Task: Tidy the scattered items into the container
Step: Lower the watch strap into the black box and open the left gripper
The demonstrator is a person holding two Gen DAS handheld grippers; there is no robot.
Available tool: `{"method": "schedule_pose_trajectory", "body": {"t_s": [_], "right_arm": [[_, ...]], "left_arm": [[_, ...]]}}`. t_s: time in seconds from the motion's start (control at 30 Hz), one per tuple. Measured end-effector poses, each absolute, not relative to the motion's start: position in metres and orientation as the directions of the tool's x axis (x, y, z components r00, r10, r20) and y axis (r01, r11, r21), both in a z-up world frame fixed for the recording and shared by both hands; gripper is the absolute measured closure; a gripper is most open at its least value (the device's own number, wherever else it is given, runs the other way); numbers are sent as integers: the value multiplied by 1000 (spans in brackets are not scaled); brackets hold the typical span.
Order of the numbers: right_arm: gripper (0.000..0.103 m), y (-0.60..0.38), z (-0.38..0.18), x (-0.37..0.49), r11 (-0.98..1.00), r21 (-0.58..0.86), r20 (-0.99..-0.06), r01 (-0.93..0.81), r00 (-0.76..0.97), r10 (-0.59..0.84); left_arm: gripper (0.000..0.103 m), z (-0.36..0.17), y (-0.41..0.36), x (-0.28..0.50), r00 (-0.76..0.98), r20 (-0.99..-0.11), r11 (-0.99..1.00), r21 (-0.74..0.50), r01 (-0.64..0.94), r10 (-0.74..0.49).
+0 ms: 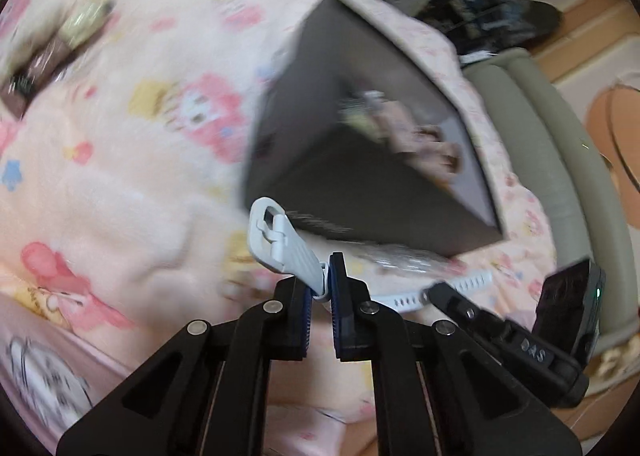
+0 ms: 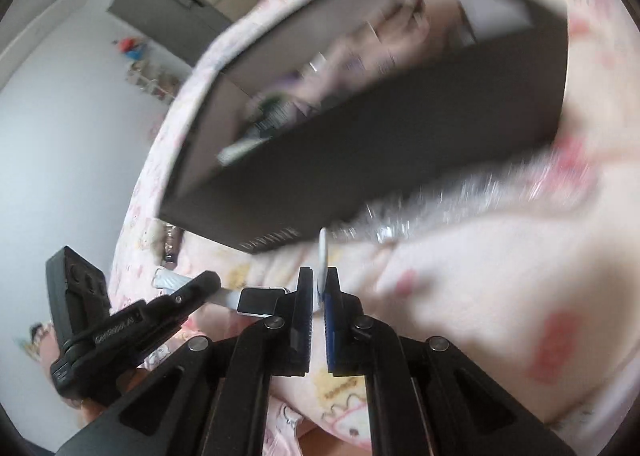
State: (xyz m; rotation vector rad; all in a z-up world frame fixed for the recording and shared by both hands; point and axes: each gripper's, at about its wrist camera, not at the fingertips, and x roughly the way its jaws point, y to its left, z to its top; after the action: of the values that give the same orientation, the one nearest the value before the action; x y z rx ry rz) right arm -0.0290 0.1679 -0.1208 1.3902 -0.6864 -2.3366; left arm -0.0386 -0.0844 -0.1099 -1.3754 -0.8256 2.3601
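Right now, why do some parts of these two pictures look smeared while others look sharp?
Left wrist view: the left tongs and the white strap they pinch are crisp, while the pink blanket and dark box smear with motion blur. Right wrist view: the right tongs stay sharp, the box streaks; the fisheye lens bends both pictures' edges.

Left gripper (image 1: 322, 288) and right gripper (image 2: 320, 288), both angled downward, each clamped on one end of the white watch strap (image 1: 280, 240).
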Motion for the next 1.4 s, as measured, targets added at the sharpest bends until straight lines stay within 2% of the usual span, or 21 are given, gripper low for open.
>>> {"method": "schedule_pose_trajectory", "body": {"t_s": [0.27,0.37,0.53,0.73,0.83,0.87,1.03,1.17,1.27,1.4], "right_arm": [[100,187,-50,-52,-837,521,-642,167,-569,-513],[100,190,-36,-85,-829,528,-619,186,-584,-525],[100,204,-48,-140,-872,470,-689,136,-562,-458],[98,228,-84,-145,-877,477,-755,62,-482,-445],[97,230,-84,-144,-871,486,-750,73,-476,-458],[96,230,-83,-145,-873,482,-751,71,-481,-453],[89,239,-58,-134,-910,411,-729,47,-582,-360],[88,237,-29,-125,-937,344,-659,59,-696,-285],[88,217,-27,-136,-934,335,-689,128,-643,-335],[88,189,-65,-157,-899,405,-766,165,-476,-433]], "left_arm": [[97,-12,-45,-60,-600,-584,-795,-586,-155,547],[97,1,-28,-96,-616,-604,-826,-544,-144,505],[97,-21,-11,-144,-560,-692,-866,-492,-94,454],[96,-64,4,-160,-442,-812,-911,-412,-31,382],[90,-69,-1,-157,-423,-844,-931,-364,1,329],[85,-68,-4,-156,-423,-849,-936,-353,10,316],[73,-54,-23,-147,-457,-840,-939,-343,30,293],[73,-34,-38,-139,-528,-819,-948,-307,77,223],[73,-28,-31,-139,-562,-807,-960,-271,76,183],[73,-54,-8,-162,-479,-848,-959,-281,44,226]]}}
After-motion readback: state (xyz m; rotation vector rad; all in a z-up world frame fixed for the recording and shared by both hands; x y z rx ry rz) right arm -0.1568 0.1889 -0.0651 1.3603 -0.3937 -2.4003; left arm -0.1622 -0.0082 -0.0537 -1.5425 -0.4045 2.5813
